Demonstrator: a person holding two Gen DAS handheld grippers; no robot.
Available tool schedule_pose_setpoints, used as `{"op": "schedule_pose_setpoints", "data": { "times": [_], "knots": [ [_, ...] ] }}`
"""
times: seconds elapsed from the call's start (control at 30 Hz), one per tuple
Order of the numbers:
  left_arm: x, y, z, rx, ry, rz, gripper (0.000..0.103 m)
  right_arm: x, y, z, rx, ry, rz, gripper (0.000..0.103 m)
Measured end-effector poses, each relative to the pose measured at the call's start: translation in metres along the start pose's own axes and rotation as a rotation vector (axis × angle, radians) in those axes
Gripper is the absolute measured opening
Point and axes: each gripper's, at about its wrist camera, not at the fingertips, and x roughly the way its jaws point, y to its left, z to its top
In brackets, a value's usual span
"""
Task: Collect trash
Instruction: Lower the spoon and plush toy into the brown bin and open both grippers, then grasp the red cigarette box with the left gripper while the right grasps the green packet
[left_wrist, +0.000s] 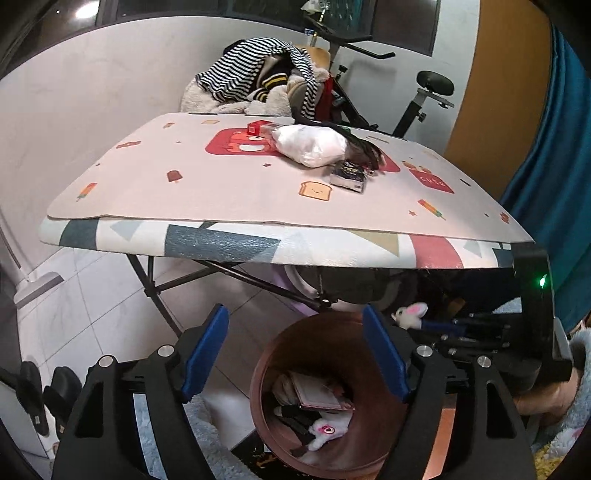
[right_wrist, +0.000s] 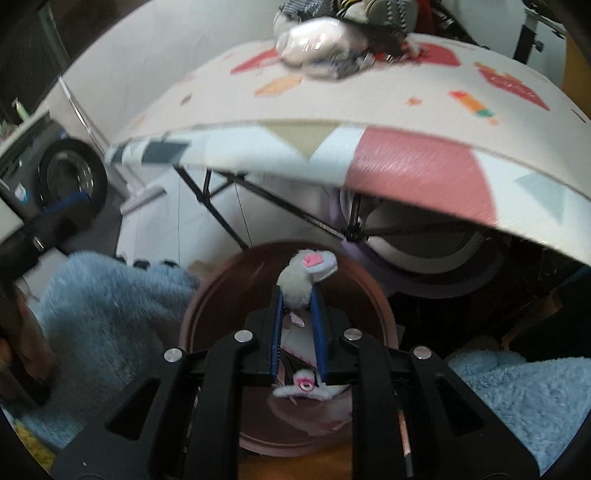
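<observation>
The left gripper (left_wrist: 295, 347) hangs above the brown bin (left_wrist: 373, 452) with its jaws spread wide and nothing between them; its blue pads (left_wrist: 207, 354) stand either side of the bin's mouth. No earlier view is at hand, so only this spread stance can be told. Inside the bin lie a pink-edged flat packet (left_wrist: 321, 397), some dark scraps and a white fluffy toy with a pink patch (left_wrist: 327, 432). The right gripper (right_wrist: 297, 299) points down over the same bin (right_wrist: 221, 291), its jaws closed on a white plush toy (right_wrist: 295, 286) whose pink-and-grey ear sticks out past the fingertips; the toy is held just above the bin's opening, and a second white fluffy piece (right_wrist: 303, 387) shows below the gripper inside the bin. From the left wrist view the held toy (left_wrist: 410, 314) appears beyond the bin's far rim, at the tip of the right gripper. Behind and above stands the surface (left_wrist: 236, 243), covered by a pale mat printed with toast and ice lollies. On it rest a white plastic bag (left_wrist: 310, 146), a small dark packet (left_wrist: 349, 177) just beside it, and a red box (left_wrist: 256, 127) farther back. A pile of striped clothing (left_wrist: 251, 74) sits behind the surface. Light blue fluffy fabric (right_wrist: 110, 295) lies at both sides of the bin in the right wrist view.
</observation>
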Motion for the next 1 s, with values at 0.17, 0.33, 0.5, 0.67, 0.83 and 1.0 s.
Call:
{"op": "schedule_pose_setpoints", "data": {
  "times": [0.17, 0.33, 0.5, 0.67, 0.83, 1.0],
  "knots": [
    [0.0, 0.007, 0.0, -0.035, -0.002, 0.012, 0.076, 0.004, -0.001, -0.003, 0.006, 0.019, -0.01, 0.019],
    [0.0, 0.013, 0.0, -0.065, -0.003, 0.016, 0.078, 0.008, -0.006, -0.003, 0.033, 0.028, -0.021, 0.024],
    [-0.001, 0.015, 0.0, -0.075, -0.005, 0.02, 0.08, 0.011, -0.002, -0.004, 0.018, 0.036, -0.057, 0.07],
    [-0.001, 0.015, 0.0, -0.076, -0.005, 0.021, 0.081, 0.007, 0.0, -0.003, 0.009, 0.006, -0.08, 0.097],
    [0.0, 0.017, 0.001, -0.083, -0.009, 0.025, 0.082, 0.004, -0.002, -0.002, 0.015, 0.0, -0.082, 0.097],
    [-0.001, 0.022, 0.003, -0.098, -0.013, 0.028, 0.086, -0.007, -0.003, 0.002, 0.017, -0.046, -0.089, 0.097]
  ]
}}
